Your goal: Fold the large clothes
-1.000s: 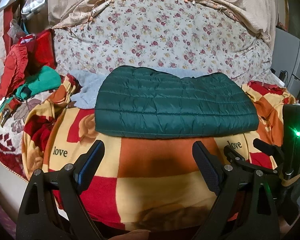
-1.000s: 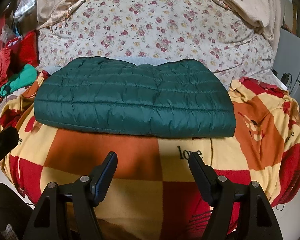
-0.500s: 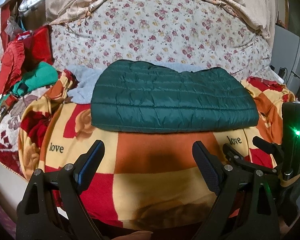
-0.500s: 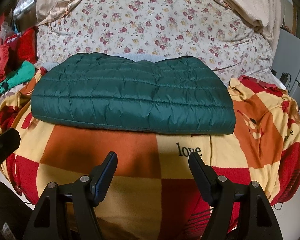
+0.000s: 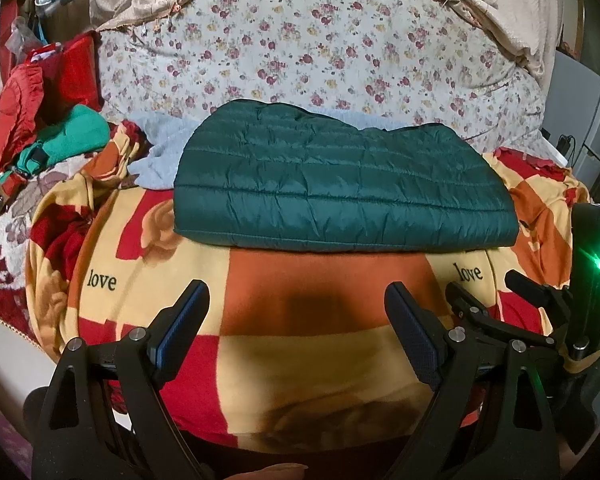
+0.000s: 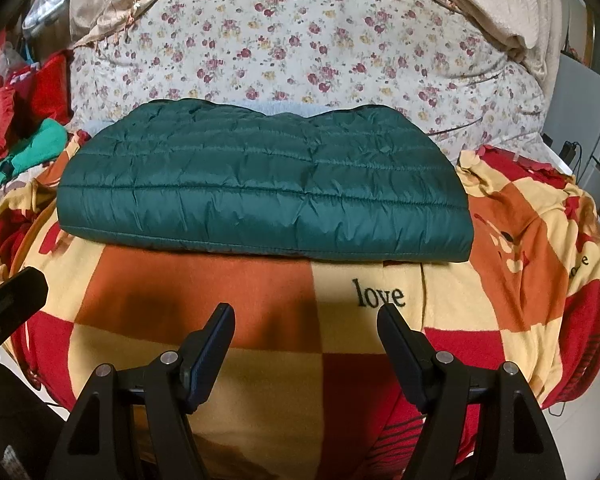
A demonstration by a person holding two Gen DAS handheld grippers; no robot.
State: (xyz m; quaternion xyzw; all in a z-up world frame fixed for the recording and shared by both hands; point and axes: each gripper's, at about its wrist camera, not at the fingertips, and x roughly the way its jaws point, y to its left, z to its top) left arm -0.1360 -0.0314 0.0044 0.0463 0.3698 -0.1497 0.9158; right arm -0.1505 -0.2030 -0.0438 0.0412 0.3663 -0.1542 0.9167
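Both the left tongs (image 5: 296, 320) and right tongs (image 6: 306, 340) hang wide and empty, with the folded green quilted jacket (image 6: 260, 184) lying just ahead on the checked blanket (image 6: 260, 360), so approach its near edge low and level before pinching.

bare blanket (image 6: 300, 344) before tongs, folded jacket (image 6: 260, 188) beyond

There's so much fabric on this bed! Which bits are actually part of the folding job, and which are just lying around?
Part of the job:
green quilted jacket, lying folded
left gripper, open and empty
right gripper, open and empty

Just lying about:
checked "love" blanket beneath the jacket
floral quilt behind
pale blue cloth
red garment
teal item
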